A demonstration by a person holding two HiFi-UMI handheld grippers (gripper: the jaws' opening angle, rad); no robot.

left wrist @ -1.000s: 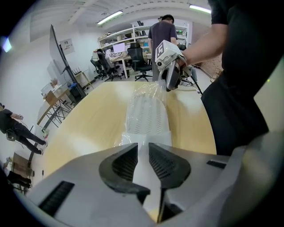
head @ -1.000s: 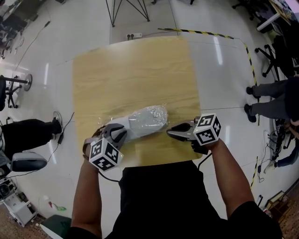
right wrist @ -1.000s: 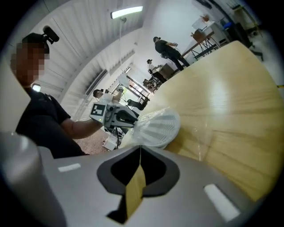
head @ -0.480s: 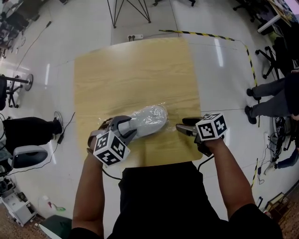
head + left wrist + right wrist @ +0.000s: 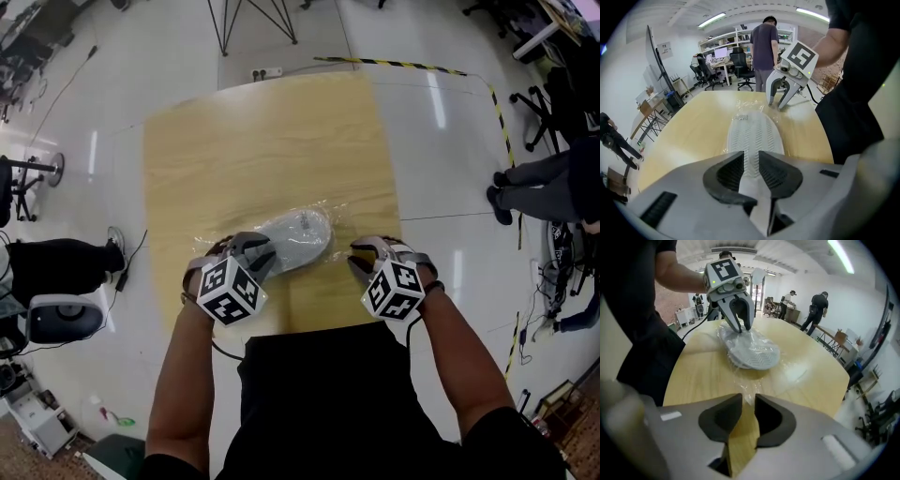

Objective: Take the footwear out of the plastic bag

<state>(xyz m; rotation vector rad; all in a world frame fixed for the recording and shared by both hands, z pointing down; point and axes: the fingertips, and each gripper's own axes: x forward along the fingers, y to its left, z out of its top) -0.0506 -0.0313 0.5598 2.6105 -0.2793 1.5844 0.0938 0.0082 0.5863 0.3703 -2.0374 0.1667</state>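
Shoe (image 5: 298, 234): white, inside the clear plastic bag (image 5: 743, 383). It lies close to the near edge of the surface (image 5: 262, 141), about midway along it, toe toward the far right corner.
Left tool (image 5: 255, 251): jaws clamped on the shoe's heel end through the film. Its own view shows white sole filling the narrow gap.
Right tool (image 5: 364, 255): near the near edge, just beside the toe end. Its jaws are a little apart with bare wood showing through the gap, and they hold nothing.
Head view only: the two tools flank the shoe, one at each end.
Both gripper views: herringbone tread on the sole, too small to make out from above.
Right gripper view only: crinkled film spreads from the shoe up to that tool's tips.
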